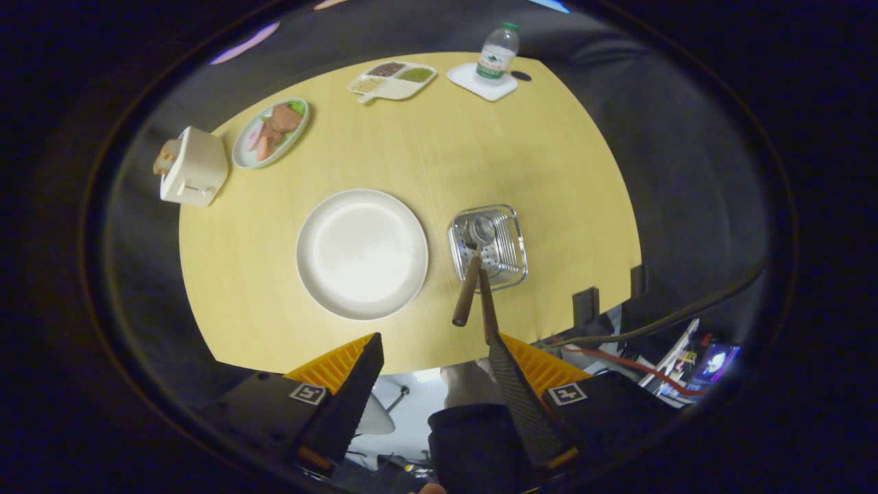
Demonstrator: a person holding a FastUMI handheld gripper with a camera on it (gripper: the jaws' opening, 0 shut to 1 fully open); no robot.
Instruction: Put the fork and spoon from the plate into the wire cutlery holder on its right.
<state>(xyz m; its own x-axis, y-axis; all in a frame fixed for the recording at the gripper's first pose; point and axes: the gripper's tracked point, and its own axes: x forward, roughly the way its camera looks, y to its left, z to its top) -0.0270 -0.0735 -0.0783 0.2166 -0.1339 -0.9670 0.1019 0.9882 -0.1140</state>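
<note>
Wooden handles (pixel 473 291) ahead, hand-held gripper (pixel 435 350) spread, empty

Fork (pixel 488 302) and spoon (pixel 472 274) stand in wire holder (pixel 488 245); plate (pixel 361 254) bare.

Pale wood table (pixel 521 158): empty white plate (pixel 362 254) mid-table, wire cutlery holder (pixel 488 245) right of plate, toaster (pixel 194 167) beyond-left.

The gripper (pixel 435 350) had its fingers spread apart with nothing between them. Just ahead, two brown handles (pixel 473 291) stuck up out of the wire holder (pixel 511 237) and stood in the way. The white plate (pixel 362 254) beside it was bare, with open table (pixel 480 137) beyond.
</note>
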